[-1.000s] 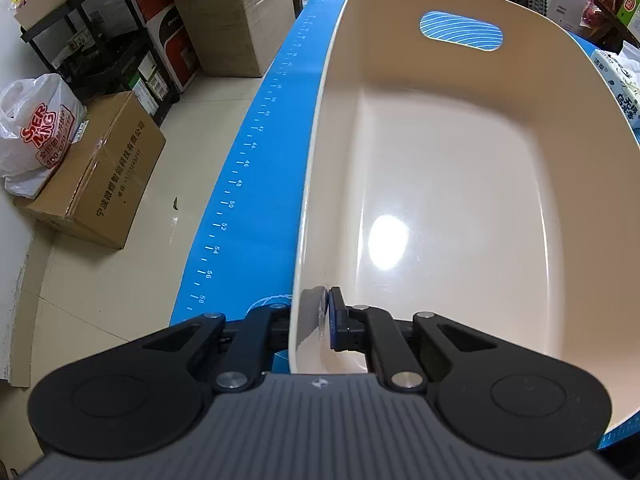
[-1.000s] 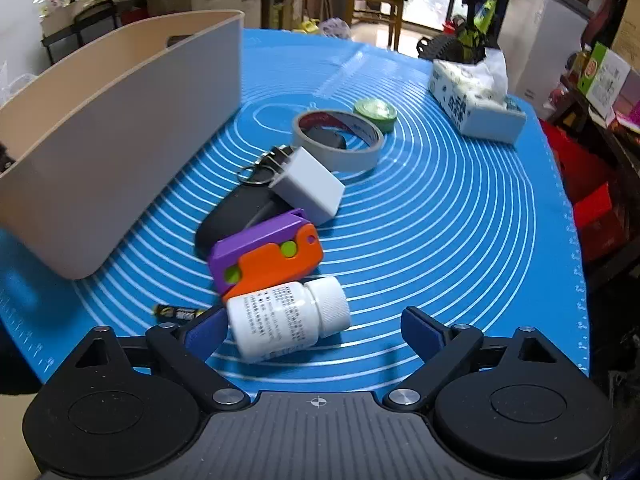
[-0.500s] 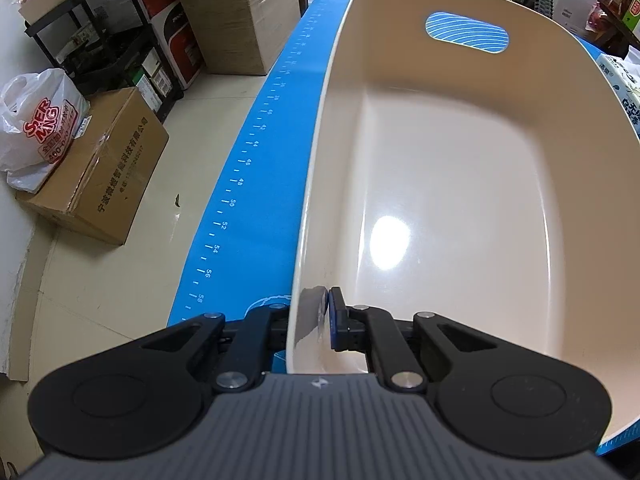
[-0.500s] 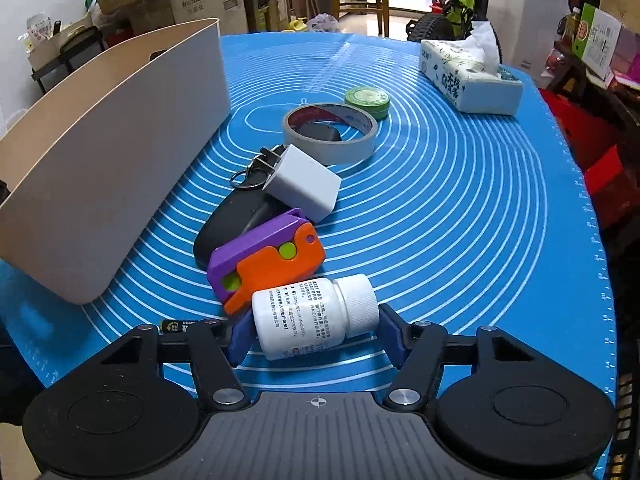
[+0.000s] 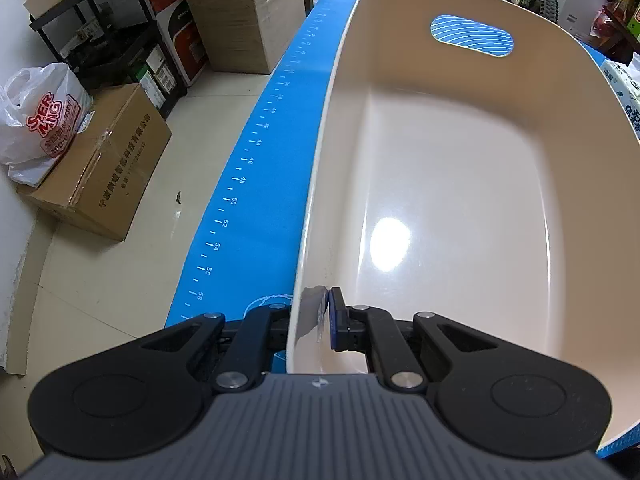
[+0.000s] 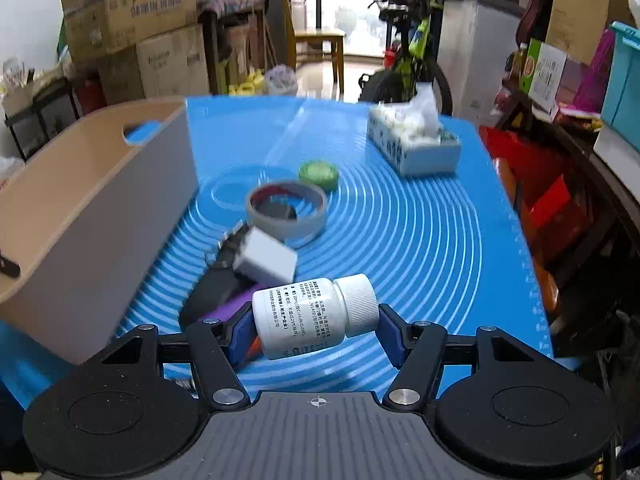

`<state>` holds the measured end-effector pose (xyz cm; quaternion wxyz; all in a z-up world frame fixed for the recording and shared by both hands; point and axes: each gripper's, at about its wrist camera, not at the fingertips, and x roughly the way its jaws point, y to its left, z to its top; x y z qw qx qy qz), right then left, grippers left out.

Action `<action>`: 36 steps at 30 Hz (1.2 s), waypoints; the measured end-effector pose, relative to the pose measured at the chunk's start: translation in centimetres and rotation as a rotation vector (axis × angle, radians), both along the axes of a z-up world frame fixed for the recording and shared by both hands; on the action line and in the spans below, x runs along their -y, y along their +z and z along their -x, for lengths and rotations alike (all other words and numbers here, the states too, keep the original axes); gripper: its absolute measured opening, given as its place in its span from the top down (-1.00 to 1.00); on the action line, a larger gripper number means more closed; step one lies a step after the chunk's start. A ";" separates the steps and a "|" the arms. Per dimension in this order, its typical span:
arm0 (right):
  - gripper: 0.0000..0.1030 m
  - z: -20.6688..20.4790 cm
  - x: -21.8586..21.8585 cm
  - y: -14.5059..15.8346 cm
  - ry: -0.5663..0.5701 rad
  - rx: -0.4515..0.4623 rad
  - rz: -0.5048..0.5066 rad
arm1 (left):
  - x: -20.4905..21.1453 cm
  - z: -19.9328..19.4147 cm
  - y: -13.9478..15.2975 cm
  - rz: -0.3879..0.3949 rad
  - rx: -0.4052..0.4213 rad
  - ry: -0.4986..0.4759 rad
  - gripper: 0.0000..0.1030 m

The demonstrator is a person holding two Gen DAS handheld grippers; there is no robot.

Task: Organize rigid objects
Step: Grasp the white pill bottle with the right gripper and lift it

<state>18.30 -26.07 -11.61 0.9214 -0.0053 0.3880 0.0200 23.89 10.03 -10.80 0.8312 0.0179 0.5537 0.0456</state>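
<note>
Left claw [image 5: 316, 326]: clamped on near wall of beige bin [image 5: 460, 208]. One finger is seen inside the bin, blue pad [image 5: 335, 322] pressed to the inner wall; the other finger is outside, mostly hidden behind the wall. Bin interior ahead of the claw is bare, w/ a handle cutout [image 5: 472, 36] in the far wall. Bin is seated on blue mat [image 5: 256, 184] on the bench; ruler marks are visible on the mat edge left of the claw. Cardboard box [image 5: 100, 168] and white plastic bag [image 5: 40, 120] are seen on the floor further left.

Right claw [image 6: 316, 330]: clenched on white pill bottle [image 6: 308, 320]. Bottle is held sideways between the blue pads, base at the left pad, cap [image 6: 358, 304] at the right pad, label text facing the cam. Bottle appears lifted clear of the mat [image 6: 420, 240].

Ahead of the right claw, just past the bottle: purple/orange item [image 6: 236, 308], mostly hidden behind bottle and left finger, and a black item [image 6: 212, 292] beside it. White charger block [image 6: 266, 260] is seen lying on the black item. Further ahead: tape roll [image 6: 286, 216], then green round lid [image 6: 318, 174] just beyond it. Tissue box [image 6: 412, 144] is far ahead to the right, well apart from the rest. Bin [image 6: 92, 216] is to the left of the claw, left claw tip visible on its near rim. Frame is motion-blurred, so small details can't be resolved.
</note>
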 end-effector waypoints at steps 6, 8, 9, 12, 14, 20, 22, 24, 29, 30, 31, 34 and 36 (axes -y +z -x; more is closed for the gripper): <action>-0.29 -0.2 -1.2 2.9 -0.009 0.097 -0.003 | 0.1 0.1 0.0 -0.011 0.004 0.000 0.78; -0.29 -0.7 -1.8 3.8 -0.002 0.124 0.002 | 0.2 0.1 0.0 -0.013 0.004 0.000 0.78; -0.29 -1.0 -2.1 4.1 0.001 0.133 -0.001 | 0.2 0.1 0.0 -0.013 0.004 -0.001 0.78; -0.29 -1.9 -3.4 5.3 0.009 0.167 0.001 | 0.3 0.1 0.0 -0.010 0.003 -0.001 0.78; -0.29 -2.6 -4.4 6.0 0.009 0.190 -0.008 | 0.3 0.1 0.1 -0.010 0.004 -0.002 0.78; -0.29 -4.1 -8.7 7.0 0.038 0.215 -0.030 | 0.2 0.1 0.0 -0.005 0.004 -0.005 0.78; -0.29 -4.4 -10.5 6.8 0.065 0.209 -0.036 | 0.2 0.1 0.0 -0.004 0.004 -0.007 0.79; -0.29 -4.8 -12.2 6.5 0.092 0.198 -0.030 | 0.2 0.1 0.0 -0.004 0.005 -0.009 0.79; -0.29 -6.1 -16.6 5.0 0.181 0.139 0.035 | 0.3 0.1 -0.1 -0.005 0.005 -0.011 0.79; -0.29 -6.4 -17.4 4.7 0.197 0.125 0.045 | 0.3 0.1 -0.1 -0.005 0.005 -0.011 0.79; -0.29 -6.6 -18.2 4.4 0.214 0.109 0.057 | 0.3 0.1 -0.1 -0.005 0.005 -0.012 0.79; -0.29 -7.1 -19.9 3.4 0.258 0.066 0.089 | 0.3 0.1 -0.1 -0.005 0.005 -0.012 0.79; -0.29 -7.1 -21.0 2.8 0.285 0.041 0.113 | 0.3 0.1 -0.1 -0.006 0.005 -0.011 0.79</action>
